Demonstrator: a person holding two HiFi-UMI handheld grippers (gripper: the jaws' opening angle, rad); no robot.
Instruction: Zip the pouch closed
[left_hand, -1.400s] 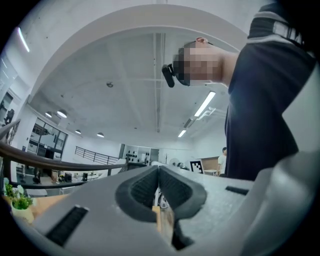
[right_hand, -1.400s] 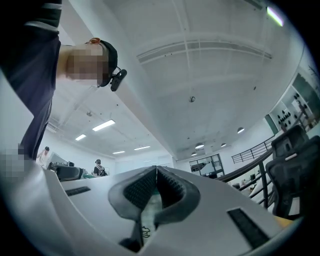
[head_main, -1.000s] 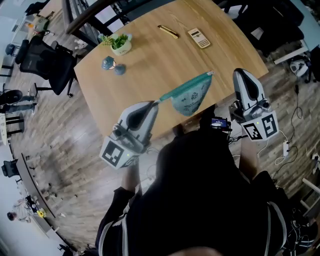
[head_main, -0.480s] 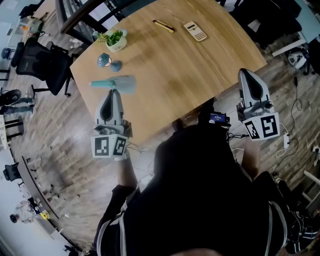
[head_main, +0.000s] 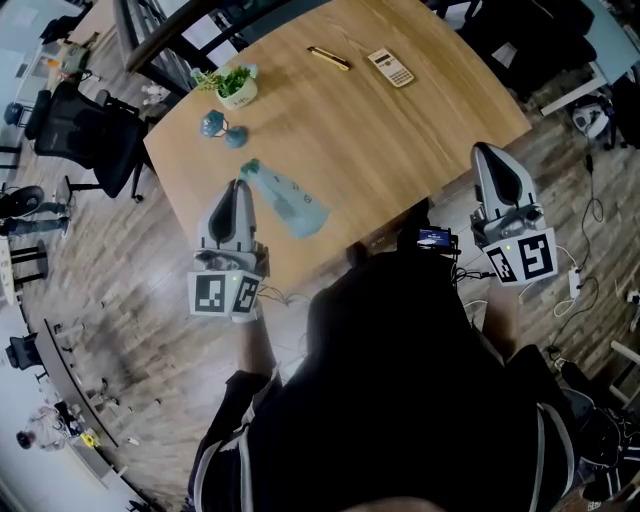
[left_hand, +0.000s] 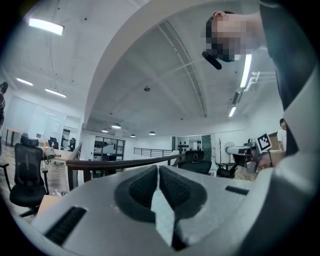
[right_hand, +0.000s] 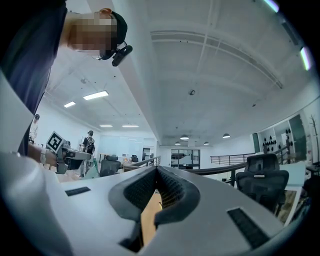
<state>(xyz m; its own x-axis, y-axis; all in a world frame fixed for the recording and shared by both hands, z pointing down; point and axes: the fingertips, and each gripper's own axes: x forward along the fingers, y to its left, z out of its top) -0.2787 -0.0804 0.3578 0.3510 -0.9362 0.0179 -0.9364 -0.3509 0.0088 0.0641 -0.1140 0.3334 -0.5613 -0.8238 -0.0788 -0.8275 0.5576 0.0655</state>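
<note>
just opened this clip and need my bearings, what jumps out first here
A teal pouch stretches over the wooden table's near left, one end pinched in the left gripper's shut jaws. The right gripper, shut and empty, is at the table's near right edge. A potted plant and a calculator sit on the far side.

A round-edged light wooden bench (head_main: 400, 130) stands on a grey-brown plank floor (head_main: 130, 290). Near its far left edge sits a small green plant in a white pot (head_main: 236, 88), and just beside it two small blue-grey rounded objects (head_main: 212, 125), too small to identify. Farther along the far side lie a slim gold pen-like stick (head_main: 330, 58) and a beige calculator (head_main: 391, 68), near each other but apart. A black office chair (head_main: 85, 125) stands on the floor left of the bench. A small dark device with a lit blue screen (head_main: 433, 238) sits at the bench's near edge.
</note>
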